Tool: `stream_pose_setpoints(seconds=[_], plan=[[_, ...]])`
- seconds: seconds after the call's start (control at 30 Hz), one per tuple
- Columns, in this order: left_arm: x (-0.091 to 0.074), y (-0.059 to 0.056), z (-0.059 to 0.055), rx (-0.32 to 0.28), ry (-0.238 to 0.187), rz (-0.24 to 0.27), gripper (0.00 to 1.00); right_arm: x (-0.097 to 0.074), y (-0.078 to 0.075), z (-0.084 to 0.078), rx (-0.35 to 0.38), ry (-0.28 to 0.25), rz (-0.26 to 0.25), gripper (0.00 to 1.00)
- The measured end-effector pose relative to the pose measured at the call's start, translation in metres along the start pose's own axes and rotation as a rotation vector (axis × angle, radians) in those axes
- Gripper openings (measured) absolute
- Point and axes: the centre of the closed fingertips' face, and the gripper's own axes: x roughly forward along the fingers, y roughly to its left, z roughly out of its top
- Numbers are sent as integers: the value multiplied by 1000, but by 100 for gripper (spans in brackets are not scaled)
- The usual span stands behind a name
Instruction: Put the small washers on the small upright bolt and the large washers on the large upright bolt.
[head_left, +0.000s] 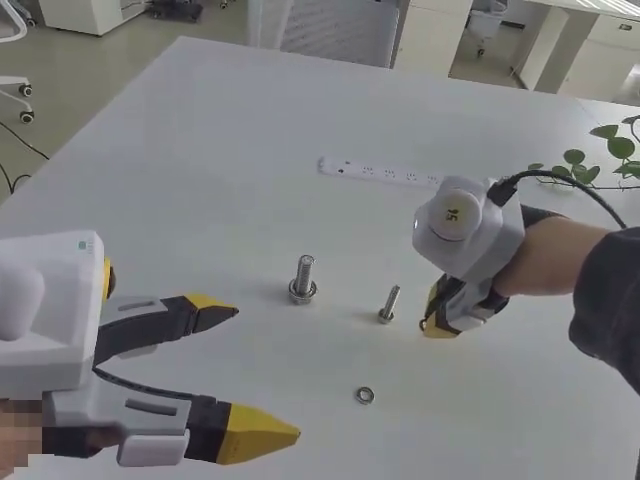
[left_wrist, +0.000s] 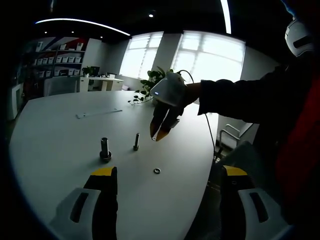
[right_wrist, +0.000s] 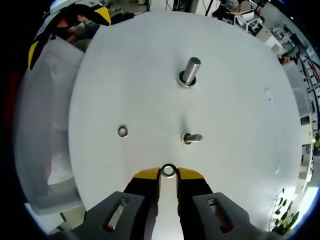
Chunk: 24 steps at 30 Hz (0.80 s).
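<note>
The large bolt (head_left: 303, 276) stands upright mid-table with a washer around its base. The small bolt (head_left: 388, 302) stands to its right. One loose washer (head_left: 365, 395) lies nearer me. My right gripper (head_left: 438, 322) hovers just right of the small bolt, tips pointing down. In the right gripper view the right gripper (right_wrist: 169, 173) is shut on a washer (right_wrist: 169, 169), a short way from the small bolt (right_wrist: 192, 137), with the large bolt (right_wrist: 189, 71) and the loose washer (right_wrist: 122, 131) beyond. My left gripper (head_left: 245, 370) is open and holds nothing, at the near left.
A white power strip (head_left: 385, 172) lies on the white table (head_left: 200, 150) behind the bolts. A green plant (head_left: 600, 155) hangs over the far right edge. A person's sleeve (head_left: 610, 300) reaches in from the right. Desks and office chairs stand beyond the table.
</note>
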Motion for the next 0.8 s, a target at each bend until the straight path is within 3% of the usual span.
stream_pose_setpoints(seconds=[0.47, 0.8], plan=[[-1, 1, 2, 1, -9, 3, 85, -31, -12, 16, -40, -7, -50, 14], [-1, 2, 2, -1, -13, 8, 85, -39, -24, 32, -75, -14, -71, 14]])
